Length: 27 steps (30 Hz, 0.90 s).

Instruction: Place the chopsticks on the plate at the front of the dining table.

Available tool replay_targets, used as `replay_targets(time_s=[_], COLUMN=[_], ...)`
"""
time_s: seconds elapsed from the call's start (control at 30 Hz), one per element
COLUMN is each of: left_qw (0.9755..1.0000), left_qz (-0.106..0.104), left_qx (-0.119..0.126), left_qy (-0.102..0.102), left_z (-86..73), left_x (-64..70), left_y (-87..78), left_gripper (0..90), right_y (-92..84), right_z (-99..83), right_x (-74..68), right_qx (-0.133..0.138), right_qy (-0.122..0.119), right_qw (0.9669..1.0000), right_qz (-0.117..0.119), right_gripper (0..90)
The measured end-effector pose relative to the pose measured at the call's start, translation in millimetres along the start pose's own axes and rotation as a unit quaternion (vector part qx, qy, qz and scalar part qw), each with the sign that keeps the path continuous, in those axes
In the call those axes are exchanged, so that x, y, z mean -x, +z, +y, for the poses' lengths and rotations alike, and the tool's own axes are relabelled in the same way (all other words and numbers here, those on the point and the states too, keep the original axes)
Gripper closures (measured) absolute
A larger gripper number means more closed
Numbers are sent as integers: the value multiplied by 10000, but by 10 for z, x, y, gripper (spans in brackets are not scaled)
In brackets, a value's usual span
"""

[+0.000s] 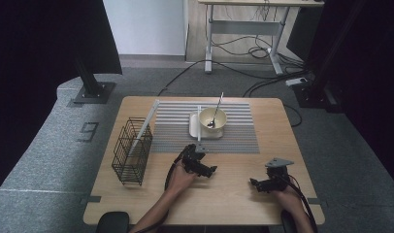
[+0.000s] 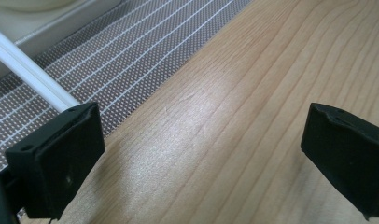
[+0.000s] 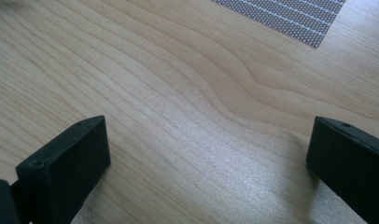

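Both grippers gape wide, holding nothing: left gripper [image 1: 205, 165] just near of the white chopstick [image 1: 199, 124], right gripper [image 1: 255, 183] over bare wooden table [image 1: 234, 194]. Cream bowl [image 1: 212, 119] on the striped mat [image 1: 238, 128] holds a metal spoon [image 1: 216, 111]; black wire basket [image 1: 132, 151] far left holds another white stick [image 1: 145, 124].

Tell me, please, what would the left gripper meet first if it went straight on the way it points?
Probably the white stick lying across the striped mat: it runs just beyond the open left gripper, beside one jaw. Depth is unclear, so it might pass alongside.
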<state>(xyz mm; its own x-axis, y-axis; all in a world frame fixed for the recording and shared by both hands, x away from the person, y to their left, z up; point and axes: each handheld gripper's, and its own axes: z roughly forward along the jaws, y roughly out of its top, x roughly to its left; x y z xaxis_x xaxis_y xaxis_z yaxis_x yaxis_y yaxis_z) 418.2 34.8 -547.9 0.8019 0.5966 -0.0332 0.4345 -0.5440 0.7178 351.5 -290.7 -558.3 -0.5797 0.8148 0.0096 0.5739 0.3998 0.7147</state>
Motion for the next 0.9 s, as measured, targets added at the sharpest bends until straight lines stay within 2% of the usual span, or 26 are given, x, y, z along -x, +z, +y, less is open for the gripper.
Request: replay_targets(time_s=[0.4,0.57,0.73,0.9], left_qw=[10000,10000,9999,9994], left_qz=[-46,-50,93,277], left_qx=[-71,-14,105,122], left_qy=[10,19,-10,-166], left_z=[59,70,75,68], left_x=[-103,-101,-99,-179], left_y=[68,61,-44,-120], left_gripper=[0,0,0,0], right_y=[0,0,0,0], right_z=[0,0,0,0], right_x=[0,0,-1,0], right_qx=[0,-1,-1,-1], right_qy=[0,4,5,4], right_qw=[10000,10000,10000,10000], right_qz=[0,1,1,1], right_gripper=[0,0,0,0])
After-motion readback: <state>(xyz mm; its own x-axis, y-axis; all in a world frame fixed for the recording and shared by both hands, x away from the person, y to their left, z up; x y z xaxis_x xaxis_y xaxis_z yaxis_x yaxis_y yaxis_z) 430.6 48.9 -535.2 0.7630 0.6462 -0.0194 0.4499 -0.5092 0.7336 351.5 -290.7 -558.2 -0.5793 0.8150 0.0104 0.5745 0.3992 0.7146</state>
